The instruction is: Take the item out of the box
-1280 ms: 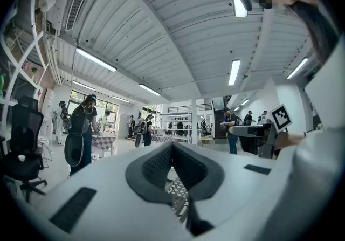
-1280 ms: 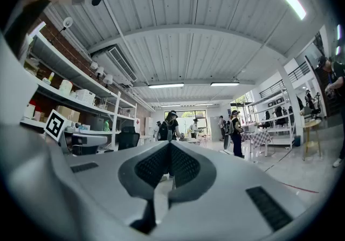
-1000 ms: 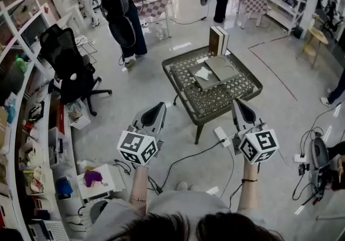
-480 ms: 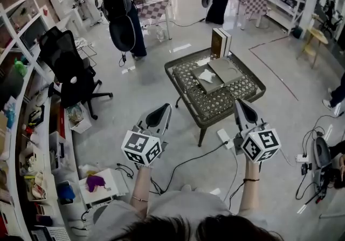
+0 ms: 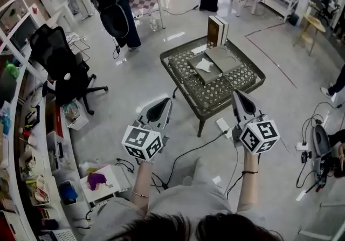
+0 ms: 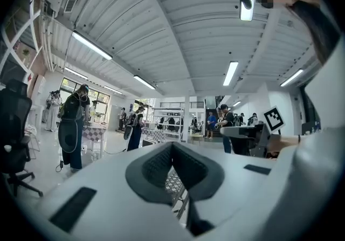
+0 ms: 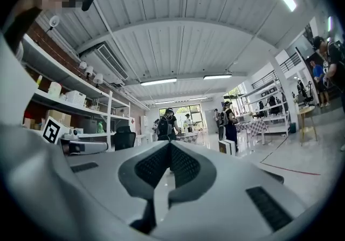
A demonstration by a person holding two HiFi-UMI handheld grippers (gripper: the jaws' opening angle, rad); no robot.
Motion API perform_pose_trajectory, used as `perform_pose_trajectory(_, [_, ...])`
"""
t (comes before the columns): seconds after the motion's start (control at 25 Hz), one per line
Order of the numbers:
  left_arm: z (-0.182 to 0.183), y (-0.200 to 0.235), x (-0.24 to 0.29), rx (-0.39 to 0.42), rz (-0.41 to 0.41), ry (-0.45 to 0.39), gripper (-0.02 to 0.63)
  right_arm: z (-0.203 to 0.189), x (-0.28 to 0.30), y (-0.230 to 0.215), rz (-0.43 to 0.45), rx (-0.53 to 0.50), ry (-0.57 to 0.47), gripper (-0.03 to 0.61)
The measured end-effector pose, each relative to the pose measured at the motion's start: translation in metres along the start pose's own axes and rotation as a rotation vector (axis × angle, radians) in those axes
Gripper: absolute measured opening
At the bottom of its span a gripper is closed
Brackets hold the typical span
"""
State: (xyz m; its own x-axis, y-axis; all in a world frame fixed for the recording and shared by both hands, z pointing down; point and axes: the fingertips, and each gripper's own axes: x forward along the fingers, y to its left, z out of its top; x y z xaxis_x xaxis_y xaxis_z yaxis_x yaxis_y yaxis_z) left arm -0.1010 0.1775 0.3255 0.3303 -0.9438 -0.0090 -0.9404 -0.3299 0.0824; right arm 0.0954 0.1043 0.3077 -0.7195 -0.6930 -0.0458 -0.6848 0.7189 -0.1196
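Left tongs [image 5: 160,108]: jaws pressed together with nothing between them, held out level in front of me.
Right tongs [image 5: 241,102]: also closed and empty, level, over the table's near edge in the head view.
Table [image 5: 215,94]: low mesh top, straight ahead at 12 o'clock.
Box [image 5: 211,76]: flat and grey, lying open mid-table with its lid folded out flat towards 2 o'clock.
Item [image 5: 204,65]: small and white, inside the box's open half, not yet touched.
Bearing: the item is at about 1 o'clock from my left tongs and 11 o'clock from my right.
Long axis: the opened box runs roughly 8 to 2 o'clock. I cannot tell the item's own axis.
Nearer hand: the right looks slightly closer.
Next move, as I judge it: reach forward, open the jaws, and come down on the item.
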Motion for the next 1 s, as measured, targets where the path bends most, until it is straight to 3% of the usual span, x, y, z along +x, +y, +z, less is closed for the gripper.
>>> perform_pose_trajectory(0.48, [-0.014, 0.038, 0.081, -0.041, 0.009, 0.034, 0.017, -0.021, 0.071, -0.06, 0.002, 0.027, 0.056, 0.02])
perform_pose_trajectory(1.0, [-0.017, 0.067, 0.167, -0.071, 0.051, 0.05, 0.018, -0.025, 0.145, -0.12, 0.071, 0.046, 0.09, 0.02])
